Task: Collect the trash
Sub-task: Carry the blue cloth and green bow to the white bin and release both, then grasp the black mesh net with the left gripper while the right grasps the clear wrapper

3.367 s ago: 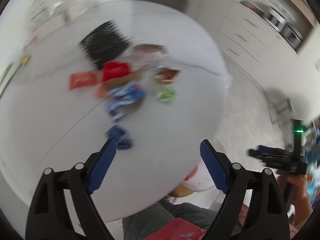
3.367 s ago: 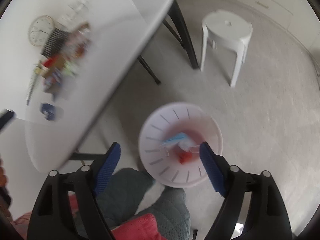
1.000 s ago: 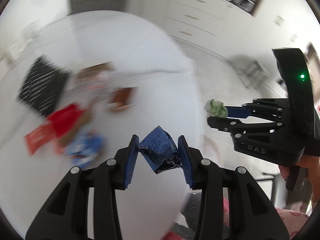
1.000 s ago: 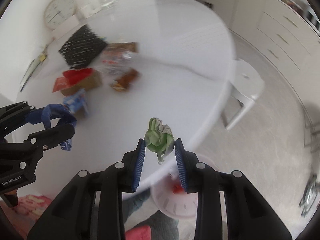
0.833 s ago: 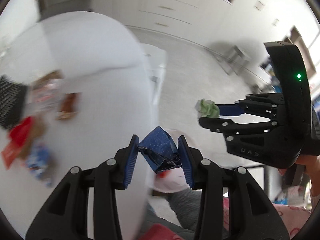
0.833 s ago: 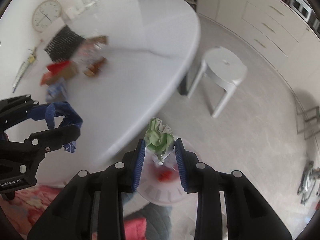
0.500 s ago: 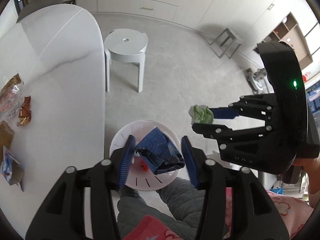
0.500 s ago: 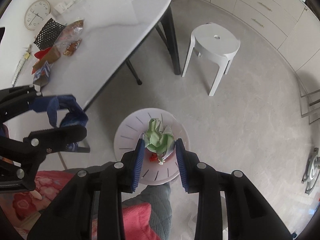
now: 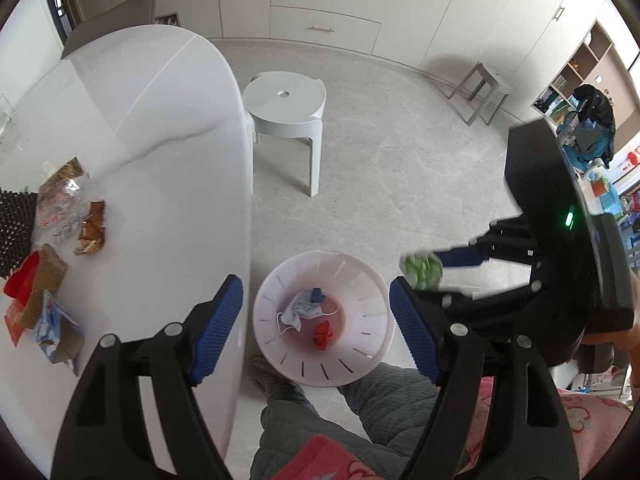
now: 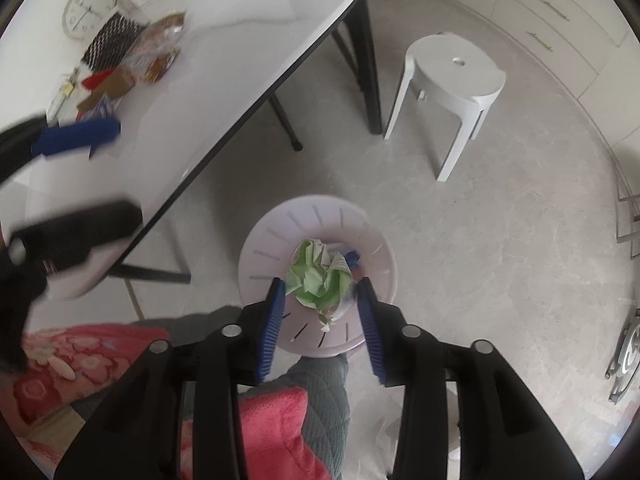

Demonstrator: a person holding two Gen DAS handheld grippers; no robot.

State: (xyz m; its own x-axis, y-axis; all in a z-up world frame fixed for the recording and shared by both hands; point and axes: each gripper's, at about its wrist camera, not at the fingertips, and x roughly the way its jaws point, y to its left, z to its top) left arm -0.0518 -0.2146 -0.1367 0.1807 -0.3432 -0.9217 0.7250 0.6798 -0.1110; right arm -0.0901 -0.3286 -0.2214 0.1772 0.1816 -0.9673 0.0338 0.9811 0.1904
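Pale stone floor [image 9: 400, 168], cream cabinets [image 9: 324, 4] along the far wall. Long white table [image 9: 152, 128] down the left side, with a heap of wrappers [image 9: 52, 240] along its left edge, well back from the rounded near edge. White stool [image 9: 286, 106] just beyond the table's end. Pink bin [image 9: 362, 280] on the floor beside the table, between a pair of grey quilted knees. Down in the bin: a crumpled face mask [image 9: 298, 312], a red scrap [image 9: 323, 334], a blue wrapper [image 9: 316, 294] at the mask's edge.

Left gripper [image 9: 316, 322] straight above the bin, jaws just opened and now standing wide, nothing between the blue pads, blue wrapper already down inside.

Right gripper [image 10: 322, 322] above the bin too, jaws just eased apart. Green paper ball [image 10: 320, 278] between the fingertips, over the bin's middle. Gap showing at the left pad; contact at the right pad not clear. Held or falling, cannot tell.
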